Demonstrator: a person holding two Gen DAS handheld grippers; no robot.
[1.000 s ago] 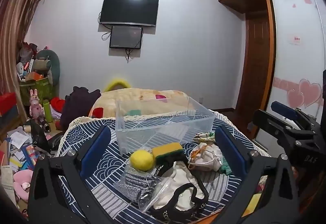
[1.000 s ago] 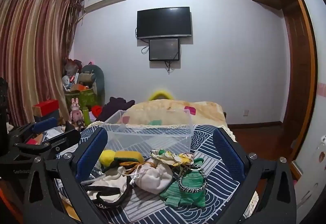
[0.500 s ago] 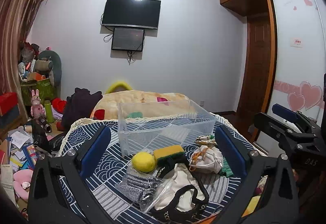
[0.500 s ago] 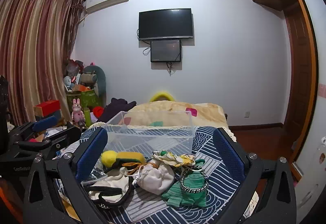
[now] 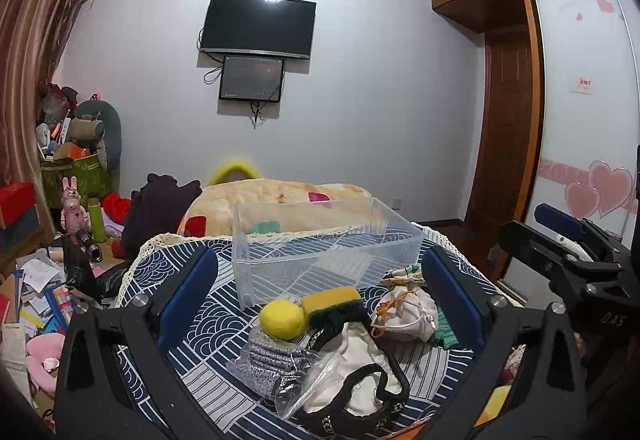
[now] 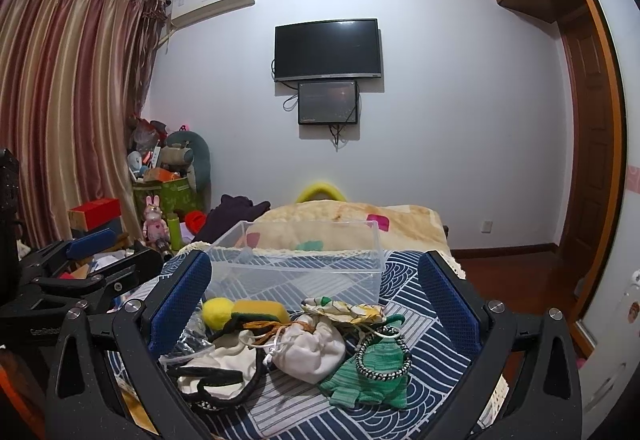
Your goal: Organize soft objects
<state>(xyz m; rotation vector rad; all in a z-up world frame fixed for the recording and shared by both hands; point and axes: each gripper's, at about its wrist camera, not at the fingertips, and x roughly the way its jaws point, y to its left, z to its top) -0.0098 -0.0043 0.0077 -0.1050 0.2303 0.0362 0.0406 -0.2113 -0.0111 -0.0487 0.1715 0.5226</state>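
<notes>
On the blue wave-patterned tablecloth I find the soft items heaped just before the clear rectangular plastic bin: a yellow felt ball touching a yellow-and-green sponge, a white drawstring pouch, a green knitted piece under a beaded bracelet. My left gripper and right gripper both hang above the heap — fingers spread wide, holding nothing.
</notes>
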